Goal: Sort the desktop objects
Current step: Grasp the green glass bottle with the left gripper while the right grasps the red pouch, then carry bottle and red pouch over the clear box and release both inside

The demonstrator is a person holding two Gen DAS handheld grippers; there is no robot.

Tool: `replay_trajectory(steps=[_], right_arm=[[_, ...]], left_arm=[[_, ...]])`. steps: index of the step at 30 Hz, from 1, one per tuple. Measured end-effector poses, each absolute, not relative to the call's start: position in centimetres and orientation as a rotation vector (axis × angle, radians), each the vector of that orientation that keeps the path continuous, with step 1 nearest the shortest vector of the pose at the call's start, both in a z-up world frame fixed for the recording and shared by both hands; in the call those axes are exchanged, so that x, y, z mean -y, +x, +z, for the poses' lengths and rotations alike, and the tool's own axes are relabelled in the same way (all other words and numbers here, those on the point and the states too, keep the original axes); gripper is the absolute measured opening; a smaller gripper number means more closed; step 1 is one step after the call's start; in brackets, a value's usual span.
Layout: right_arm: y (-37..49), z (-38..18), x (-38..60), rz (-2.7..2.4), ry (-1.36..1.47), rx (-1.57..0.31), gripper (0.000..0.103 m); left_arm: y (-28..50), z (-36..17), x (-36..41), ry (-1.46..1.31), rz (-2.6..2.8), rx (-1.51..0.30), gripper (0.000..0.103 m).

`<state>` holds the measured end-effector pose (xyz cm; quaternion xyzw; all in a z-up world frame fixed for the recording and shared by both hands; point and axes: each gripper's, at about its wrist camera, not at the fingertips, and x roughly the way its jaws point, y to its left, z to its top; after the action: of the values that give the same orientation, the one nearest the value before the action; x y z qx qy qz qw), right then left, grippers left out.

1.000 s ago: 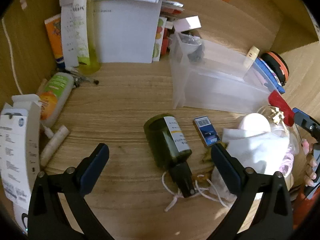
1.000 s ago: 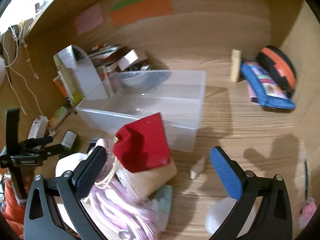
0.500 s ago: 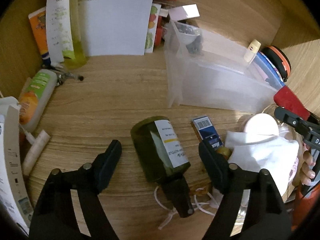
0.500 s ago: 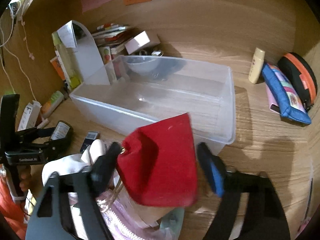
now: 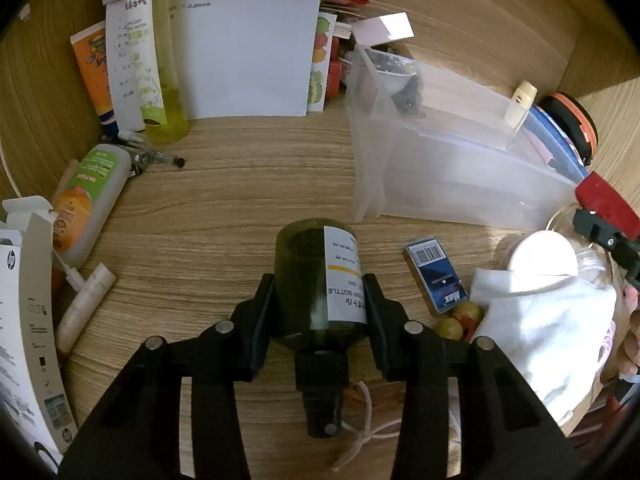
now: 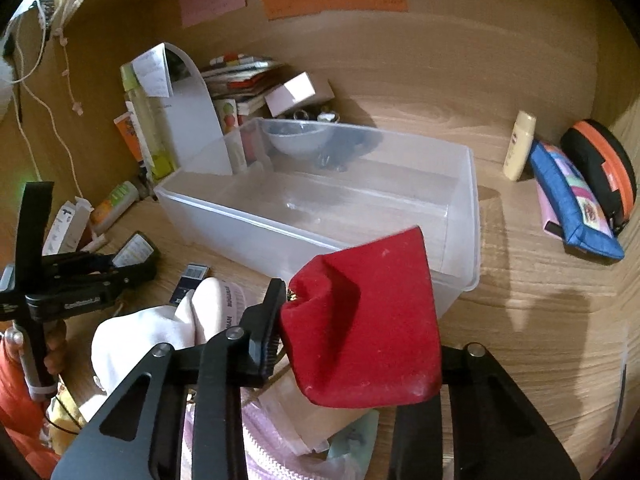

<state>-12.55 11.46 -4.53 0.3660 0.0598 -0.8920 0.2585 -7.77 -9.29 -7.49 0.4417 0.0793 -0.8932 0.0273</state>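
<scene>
Left tongs (image 5: 320, 308): jaws closing, both pads against the sides of the dark green glass bottle with white label (image 5: 320, 280). Bottle lies on its side on the wooden surface (image 5: 224, 200), black cap end toward the camera, base pointing at the clear plastic storage bin (image 5: 460, 168).

Right tongs (image 6: 352, 320): jaws closing on the red fabric pouch (image 6: 364, 320). Left pad presses the pouch's bunched edge; right pad is hidden behind the fabric. Pouch sits just in front of the bin's near corner, above a pile of white cloth (image 6: 148, 328) and a pink zipped bag (image 6: 260, 440).

Bin looks empty inside from the right wrist view; a pale bowl (image 6: 296, 140) shows through its far wall.

Other items on the surface:
- small blue box with barcode (image 5: 434, 276), just right of the bottle, near the white cloth
- white string (image 5: 368, 432) under the bottle's cap
- white squeeze bottle with orange-and-green label (image 5: 86, 200), lying at left
- tall yellow-green bottle (image 5: 160, 80), upright at the back left
- blue zipped pencil case (image 6: 572, 204) and round black-and-orange case (image 6: 600, 164), right of the bin
- small cream bottle (image 6: 520, 144), upright, just beside the blue case
</scene>
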Motion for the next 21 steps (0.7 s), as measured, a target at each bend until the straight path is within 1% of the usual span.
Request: replay_trajectory(steps=[2, 7, 14, 21], right_arm=[[-12.3, -4.2, -11.6, -2.425, 0.972, -0.165, 0.028], [-11.7, -3.0, -12.6, -2.444, 0.930, -0.159, 0.028], [-11.5, -1.1, -13.4, -2.479, 0.875, -0.171, 0.028], [-11.4, 1.2, -14.0, -2.506, 0.797, -0.180, 0.028]], left_arm=[[-7.7, -7.5, 9.4, 1.358, -2.758, -0.245, 0.042], [-7.1, -6.3, 9.3, 1.265, -2.756, -0.219, 0.041], [-6.4, -1.9, 8.2, 1.103, -2.854, -0.156, 0.041], [-7.2, 1.5, 7.1, 0.988, -2.910, -0.093, 0.042]])
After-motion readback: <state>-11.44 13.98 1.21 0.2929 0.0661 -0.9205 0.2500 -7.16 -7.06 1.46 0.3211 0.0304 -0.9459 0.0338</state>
